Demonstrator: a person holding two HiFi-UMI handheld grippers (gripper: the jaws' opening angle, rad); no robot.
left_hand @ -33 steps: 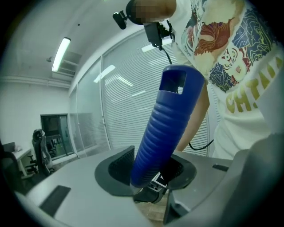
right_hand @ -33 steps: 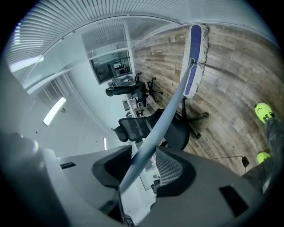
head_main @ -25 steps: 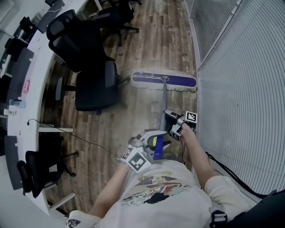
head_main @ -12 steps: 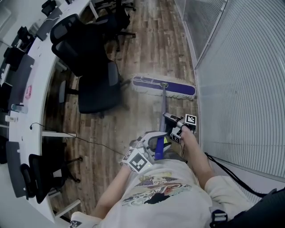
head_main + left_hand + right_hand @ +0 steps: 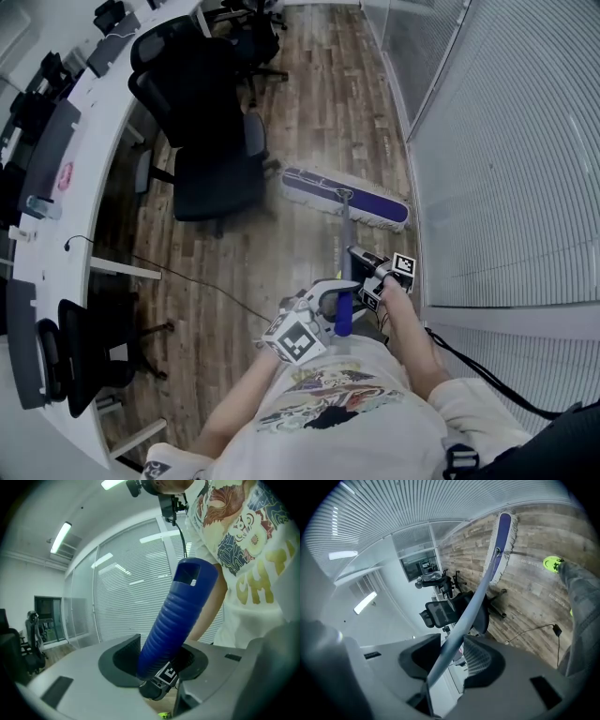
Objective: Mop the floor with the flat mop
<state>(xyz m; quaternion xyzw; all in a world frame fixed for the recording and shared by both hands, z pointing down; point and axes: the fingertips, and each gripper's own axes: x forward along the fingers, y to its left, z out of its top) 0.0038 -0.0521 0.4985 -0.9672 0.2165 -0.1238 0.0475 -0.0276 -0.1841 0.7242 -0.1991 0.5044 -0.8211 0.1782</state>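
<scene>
The flat mop's purple head (image 5: 345, 199) with a white fringe lies on the wood floor near the louvred wall, slanted across the boards. Its grey pole (image 5: 341, 239) runs back to me and ends in a ribbed blue grip (image 5: 343, 312). My left gripper (image 5: 330, 302) is shut on the blue grip (image 5: 176, 616), close to my body. My right gripper (image 5: 361, 262) is shut on the mop pole (image 5: 464, 625), a little further down it. In the right gripper view the mop head (image 5: 500, 541) lies flat on the floor.
A black office chair (image 5: 208, 141) stands just left of the mop head, more chairs behind it. A curved white desk (image 5: 56, 178) runs along the left. A black cable (image 5: 187, 277) trails over the floor. The white louvred wall (image 5: 506, 150) bounds the right.
The mop head has slid along the floor and now lies beside the black chair, slanted more. Both grippers travelled with the pole, grips unchanged.
</scene>
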